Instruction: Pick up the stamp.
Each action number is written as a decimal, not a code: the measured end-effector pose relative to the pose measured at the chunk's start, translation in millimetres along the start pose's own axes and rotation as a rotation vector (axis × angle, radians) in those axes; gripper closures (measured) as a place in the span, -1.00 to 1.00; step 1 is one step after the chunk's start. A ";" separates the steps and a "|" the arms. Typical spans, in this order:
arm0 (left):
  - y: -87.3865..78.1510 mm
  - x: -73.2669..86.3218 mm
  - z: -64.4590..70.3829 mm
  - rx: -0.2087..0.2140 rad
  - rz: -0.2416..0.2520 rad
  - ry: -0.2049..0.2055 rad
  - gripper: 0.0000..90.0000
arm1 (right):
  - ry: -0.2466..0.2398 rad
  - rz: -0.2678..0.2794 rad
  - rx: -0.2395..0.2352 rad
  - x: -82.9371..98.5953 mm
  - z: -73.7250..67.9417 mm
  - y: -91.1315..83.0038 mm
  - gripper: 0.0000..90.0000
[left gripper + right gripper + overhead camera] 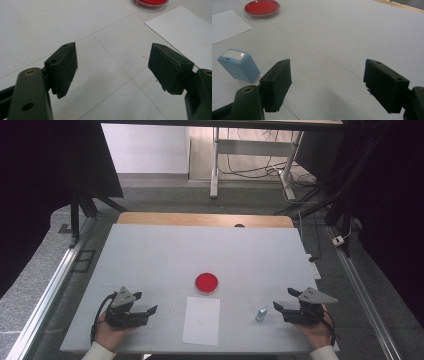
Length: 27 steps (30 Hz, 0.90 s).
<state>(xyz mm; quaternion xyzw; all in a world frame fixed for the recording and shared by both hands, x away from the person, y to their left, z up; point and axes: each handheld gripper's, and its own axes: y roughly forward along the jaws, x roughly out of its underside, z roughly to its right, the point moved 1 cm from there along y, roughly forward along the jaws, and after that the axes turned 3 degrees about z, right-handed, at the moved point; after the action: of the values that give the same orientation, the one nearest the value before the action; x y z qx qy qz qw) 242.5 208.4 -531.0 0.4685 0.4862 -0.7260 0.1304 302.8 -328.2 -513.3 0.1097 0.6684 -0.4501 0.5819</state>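
Blue block (239, 65): small, pale blue, glossy white top; stood right of the paper sheet (201, 320).
Left claw (112, 70): released.
Right claw (328, 83): released, beside the block.

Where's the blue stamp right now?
In the high view the blue stamp stands upright on the table, just right of the paper and close to the open right gripper.
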 end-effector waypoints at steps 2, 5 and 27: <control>0.1 0.0 -0.1 0.000 0.000 0.000 -0.48 | -0.005 -0.003 0.003 0.2 -0.2 0.1 -0.52; 0.2 0.1 0.1 -0.002 0.000 0.001 -0.48 | -0.002 0.002 0.001 0.1 -0.1 -0.3 -0.52; -0.8 0.8 1.8 0.004 -0.001 0.010 -0.48 | -0.005 0.003 0.010 -0.4 -0.1 1.1 -0.50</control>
<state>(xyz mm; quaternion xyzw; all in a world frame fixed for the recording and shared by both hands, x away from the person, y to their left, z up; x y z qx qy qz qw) 240.5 207.5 -531.0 0.4721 0.4857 -0.7246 0.1268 303.5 -327.3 -513.5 0.1122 0.6644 -0.4530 0.5837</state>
